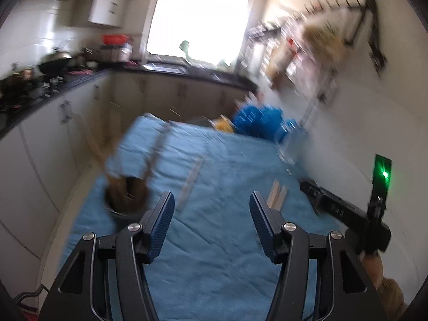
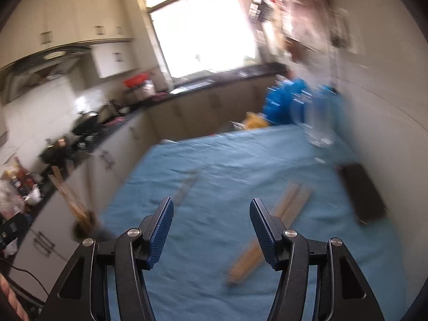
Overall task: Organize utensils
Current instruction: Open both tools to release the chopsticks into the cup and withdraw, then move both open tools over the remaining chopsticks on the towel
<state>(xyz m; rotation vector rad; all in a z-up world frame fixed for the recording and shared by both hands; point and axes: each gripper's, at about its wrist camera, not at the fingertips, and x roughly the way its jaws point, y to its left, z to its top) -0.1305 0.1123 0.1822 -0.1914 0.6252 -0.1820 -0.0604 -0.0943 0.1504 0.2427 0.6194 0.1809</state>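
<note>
Both views are blurred by motion. My left gripper (image 1: 211, 208) is open and empty above the blue cloth (image 1: 214, 240). A dark round holder (image 1: 127, 195) with wooden utensils standing in it sits at the cloth's left edge, just left of my left fingers. A pale flat utensil (image 1: 192, 179) lies ahead on the cloth. A bundle of wooden sticks (image 1: 278, 192) lies to the right. My right gripper (image 2: 211, 208) is open and empty over the cloth (image 2: 200, 267). The wooden sticks (image 2: 289, 203) lie just right of it, the pale utensil (image 2: 187, 184) ahead, the holder (image 2: 83, 227) at far left.
A clear glass (image 2: 318, 123) and blue bags (image 2: 286, 101) stand at the cloth's far right, near the wall. A dark flat object (image 2: 363, 195) lies by the right edge. Kitchen counters (image 1: 53, 85) with cookware run along the left and back. The right gripper's body (image 1: 345, 211) shows at the left view's right.
</note>
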